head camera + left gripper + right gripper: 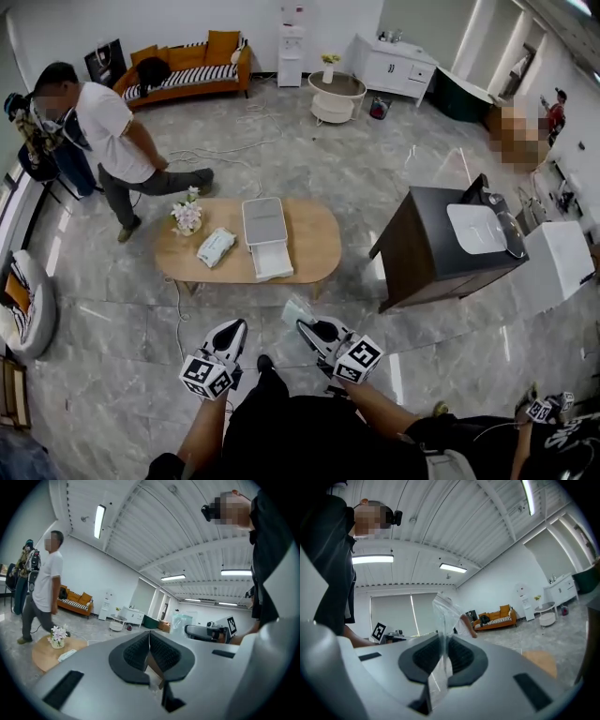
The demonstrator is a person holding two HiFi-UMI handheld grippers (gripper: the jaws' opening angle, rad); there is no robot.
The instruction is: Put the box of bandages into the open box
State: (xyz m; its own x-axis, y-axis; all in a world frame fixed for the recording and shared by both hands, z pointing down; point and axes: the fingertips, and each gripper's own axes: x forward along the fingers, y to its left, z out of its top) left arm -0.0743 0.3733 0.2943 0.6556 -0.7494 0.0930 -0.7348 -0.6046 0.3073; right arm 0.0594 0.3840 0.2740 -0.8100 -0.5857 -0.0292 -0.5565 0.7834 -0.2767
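— Head view: our right gripper point(305, 327) is clamped on a thin, clear, crinkly plastic packet point(297, 311) that sticks out just past its tips.
— We agree. In the right gripper view the dark ribbed pads point(461, 654) pinch that film. Our left gripper point(236, 328), just beside it, has its jaws together on nothing.
— The white rectangular open box point(263, 222) lies well ahead of both grippers, on the oval wooden table point(314, 239). Our forearms reach forward, grippers pointing toward it.
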